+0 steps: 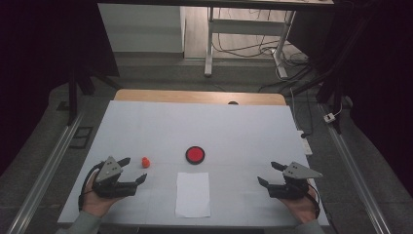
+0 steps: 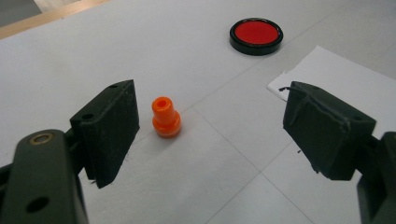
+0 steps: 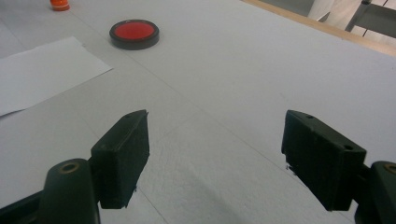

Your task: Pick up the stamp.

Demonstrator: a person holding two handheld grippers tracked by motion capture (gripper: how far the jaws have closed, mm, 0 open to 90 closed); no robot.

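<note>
I have the left tongs [image 1: 132,170] spread wide near the left front of the tabletop [image 1: 146,122], pointed at the small orange stamp [image 1: 145,162] that stands upright just ahead of them. In the left gripper view the stamp [image 2: 166,117] sits close to the inner face of my left-hand jaw, well off the midline of the gap, not touching either jaw. It looks to me like a light, hard plastic piece: a narrow neck with a hole in the top, flaring to a wider skirt at the base. I judge it stiff enough to take a firm pinch but smooth and easy to tip, since it is light and its footing is small. I would centre the gap on it first, then take it low on the neck just above the skirt, jaws level, so it cannot squirt out or roll.

The round red pad in its black rim [image 1: 195,155] lies further toward the middle, and a white sheet of paper [image 1: 193,194] lies in front of it, both apart from the stamp. My right tongs [image 1: 271,173] rest wide apart and hold nothing over the right front of the tabletop, well away from the stamp
</note>
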